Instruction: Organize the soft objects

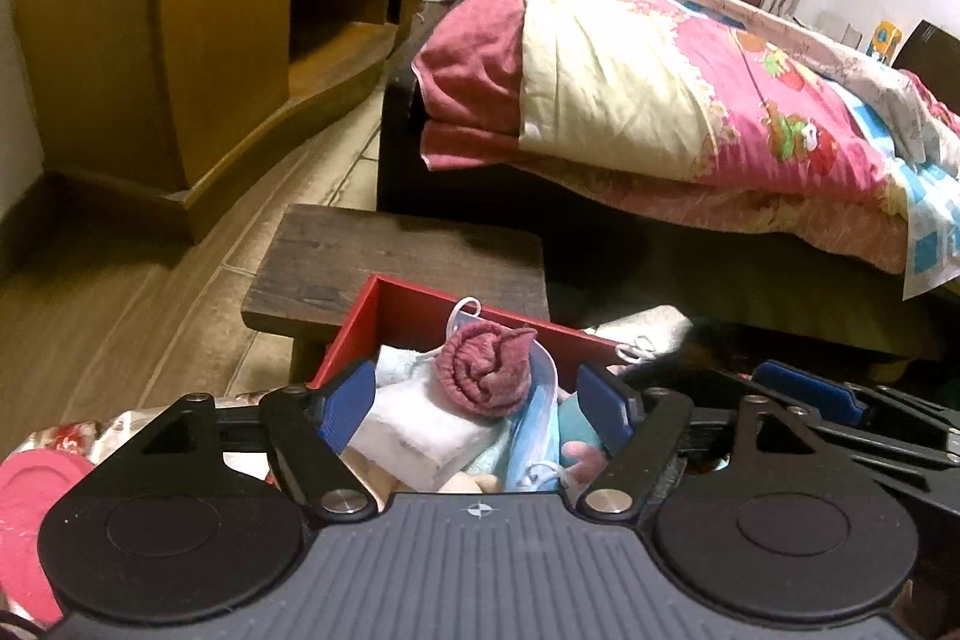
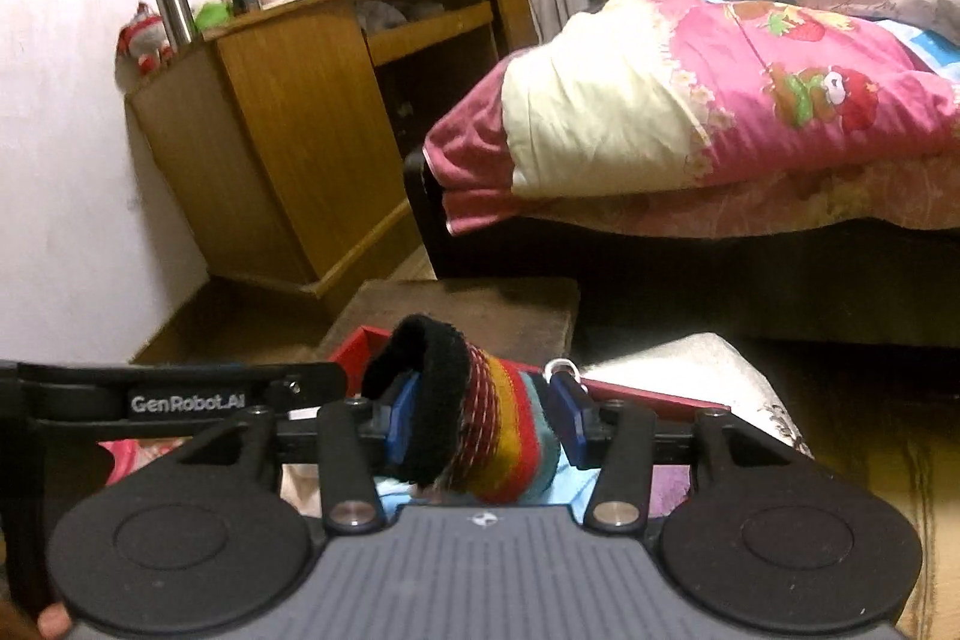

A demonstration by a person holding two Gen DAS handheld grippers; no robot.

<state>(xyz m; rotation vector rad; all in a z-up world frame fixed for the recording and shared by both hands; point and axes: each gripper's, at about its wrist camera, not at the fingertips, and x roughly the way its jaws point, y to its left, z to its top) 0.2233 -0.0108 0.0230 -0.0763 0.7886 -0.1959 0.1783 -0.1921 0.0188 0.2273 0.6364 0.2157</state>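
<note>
The bed [image 1: 690, 100] with its pink quilt fills the far right, the wooden cabinet [image 1: 180, 40] the far left. Nearer, a red box [image 1: 384, 304] sits on the dark wooden worktop [image 1: 384, 250], crowded with soft things. A rolled maroon sock [image 1: 489, 370] lies on top, loose between the wide-open left tongs [image 1: 477, 403]. The right tongs [image 2: 483, 415] grip a striped sock [image 2: 504, 430] above the box's near edge. I'd say lower it well inside before letting go, into a gap, so nothing topples.
</note>
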